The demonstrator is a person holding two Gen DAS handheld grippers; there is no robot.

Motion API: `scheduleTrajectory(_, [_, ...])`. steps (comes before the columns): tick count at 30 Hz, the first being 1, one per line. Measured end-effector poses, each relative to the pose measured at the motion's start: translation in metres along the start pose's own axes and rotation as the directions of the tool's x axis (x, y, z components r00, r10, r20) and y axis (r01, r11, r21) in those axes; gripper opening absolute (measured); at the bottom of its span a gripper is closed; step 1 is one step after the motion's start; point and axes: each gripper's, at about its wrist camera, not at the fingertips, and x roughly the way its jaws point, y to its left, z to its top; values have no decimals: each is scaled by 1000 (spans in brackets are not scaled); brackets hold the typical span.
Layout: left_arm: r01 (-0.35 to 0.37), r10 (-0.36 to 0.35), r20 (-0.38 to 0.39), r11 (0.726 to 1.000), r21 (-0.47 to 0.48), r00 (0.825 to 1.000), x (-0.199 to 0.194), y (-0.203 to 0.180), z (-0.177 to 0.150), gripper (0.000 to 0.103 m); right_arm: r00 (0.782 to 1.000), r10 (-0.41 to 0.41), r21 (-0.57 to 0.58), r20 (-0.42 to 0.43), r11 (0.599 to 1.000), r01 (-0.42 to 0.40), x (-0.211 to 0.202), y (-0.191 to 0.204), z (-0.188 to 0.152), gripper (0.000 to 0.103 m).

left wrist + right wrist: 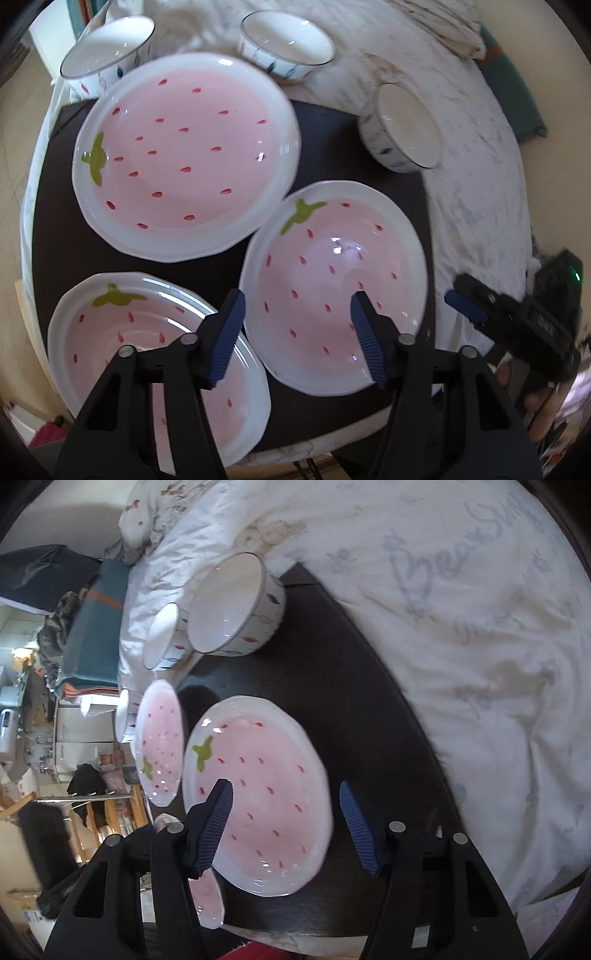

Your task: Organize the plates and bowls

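Plate (332,291) lies beneath spread left tongs (299,336) — untouched.

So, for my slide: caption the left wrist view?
Open left gripper above three strawberry plates on a dark board.

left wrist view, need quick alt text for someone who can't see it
Three pink strawberry-pattern plates lie on a dark mat: a far plate, a near right plate and a near left plate. The open left tool hovers over the two near plates. Three white bowls sit beyond, on a white cloth, and the right tool shows at the right edge.
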Motion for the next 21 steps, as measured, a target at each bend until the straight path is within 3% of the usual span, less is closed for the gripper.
scheduleTrajectory(7, [-125, 124, -23, 992, -29, 992, 23, 6, 9, 45, 996, -79, -8, -44, 997, 79, 18, -8, 11, 52])
scheduleTrajectory(11, [-143, 141, -52, 989, -38, 989, 37, 9, 14, 36, 990, -100, 13, -94, 995, 102, 31, -17, 7, 46])
scheduleTrajectory(17, [-163, 160, -56, 986, -42, 985, 51, 10, 17, 36, 987, -122, -2, -108, 992, 122, 37, -20, 6, 45])
scheduleTrajectory(21, [-169, 165, -77, 985, -47, 983, 60, 12, 19, 36, 982, -129, -8, -139, 992, 129, 44, -22, 4, 35])
